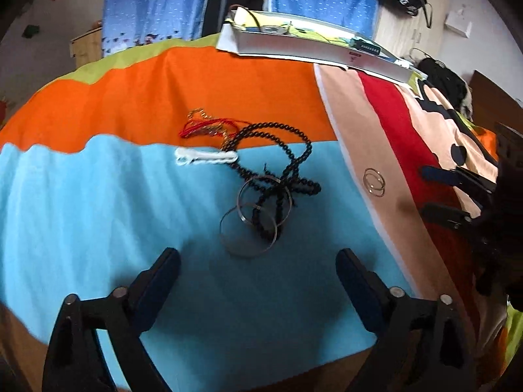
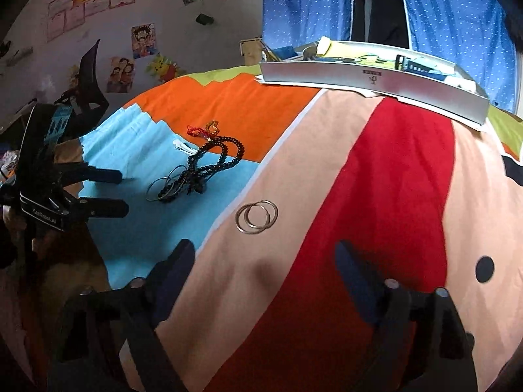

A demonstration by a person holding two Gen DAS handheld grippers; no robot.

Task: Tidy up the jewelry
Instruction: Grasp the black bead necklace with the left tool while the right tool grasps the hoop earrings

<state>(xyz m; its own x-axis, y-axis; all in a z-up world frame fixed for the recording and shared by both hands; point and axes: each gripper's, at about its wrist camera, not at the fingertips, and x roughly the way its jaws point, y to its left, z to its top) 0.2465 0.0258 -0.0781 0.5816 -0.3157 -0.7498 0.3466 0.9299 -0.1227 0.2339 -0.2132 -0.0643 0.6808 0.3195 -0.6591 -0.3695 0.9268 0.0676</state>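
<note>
The dark blue padded fingers (image 1: 165, 271) of the left gripper (image 1: 258, 274) are spread wide with nothing held between them, and those of the right gripper (image 2: 264, 268) are likewise seen fully parted and empty. Both are held low over a patchwork fleece blanket (image 1: 81, 202) of light blue, orange, peach and red panels.

Just beyond the left gripper, on the light blue panel, two thin grey metal bangles (image 1: 258, 219) are found overlapping one another, with a long string of black round beads (image 1: 281, 170) tangled through them. On the far side of the black beads a white plastic hair clip (image 1: 206, 156) is laid flat, touching the string at one end. Farther still, on the orange panel, a red cord bracelet with small gold-coloured charms (image 1: 206, 125) is bunched against the beads.

To the right of the black beads, well apart on the peach panel, a pair of thin silver hoop rings (image 2: 256, 217) is laid flat, one overlapping the other; these are seen just ahead of the right gripper.

Beyond everything, at the blanket's far edge, a shallow white cardboard box lid (image 2: 372, 80) holding assorted small items is placed, and behind it blue dotted curtains (image 2: 304, 9) are hung
</note>
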